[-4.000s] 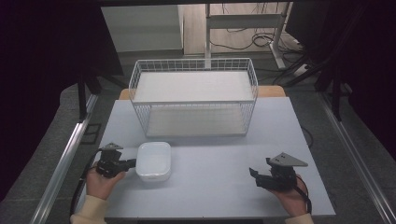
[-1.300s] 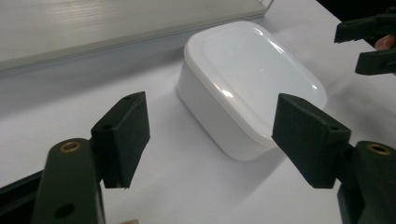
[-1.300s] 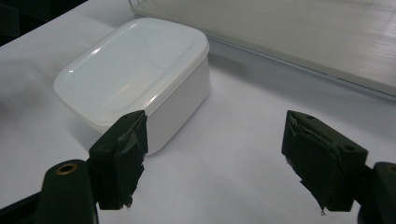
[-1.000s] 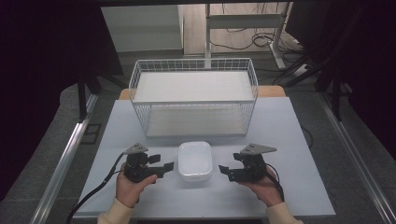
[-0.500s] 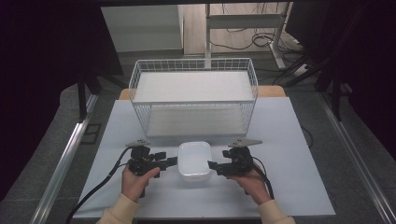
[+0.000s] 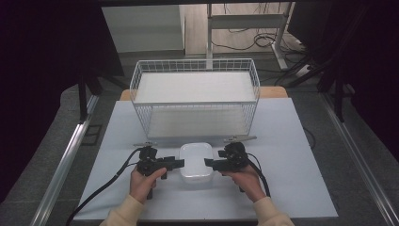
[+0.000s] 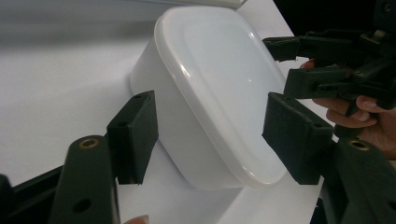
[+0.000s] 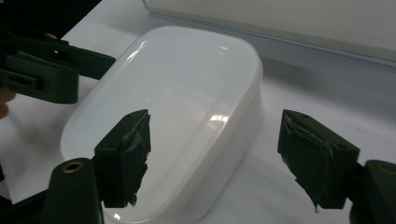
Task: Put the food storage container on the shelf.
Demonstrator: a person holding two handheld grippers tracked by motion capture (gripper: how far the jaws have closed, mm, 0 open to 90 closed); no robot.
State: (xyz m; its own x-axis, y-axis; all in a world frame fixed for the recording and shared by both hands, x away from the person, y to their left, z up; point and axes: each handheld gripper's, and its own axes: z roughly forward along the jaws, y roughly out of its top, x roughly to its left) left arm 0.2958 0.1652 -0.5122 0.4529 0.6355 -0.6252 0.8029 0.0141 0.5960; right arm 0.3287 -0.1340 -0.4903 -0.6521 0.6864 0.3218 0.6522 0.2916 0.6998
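Observation:
A white lidded plastic container (image 6: 196, 162) sits on the table just in front of the wire basket (image 6: 195, 96). My left gripper (image 6: 178, 163) is at the container's left side and my right gripper (image 6: 210, 163) at its right side, tips pointing at each other. In the left gripper view the container (image 7: 215, 84) lies between the open jaws of the left gripper (image 7: 212, 137), and the pads stand off it. In the right gripper view the right gripper (image 8: 219, 158) straddles the container (image 8: 177, 102) the same way, untouched. Both pairs of jaws have just been closing a little.
The white wire basket has a white liner and stands at the back middle of the pale table (image 6: 306, 155). A black cable (image 6: 108, 183) trails from the left gripper toward the front left edge. Dark floor and metal rails flank the table.
Both hands have moved inward to the container from either side. Four seconds ago the container lay farther left by the left gripper, with the right hand far off at the right.

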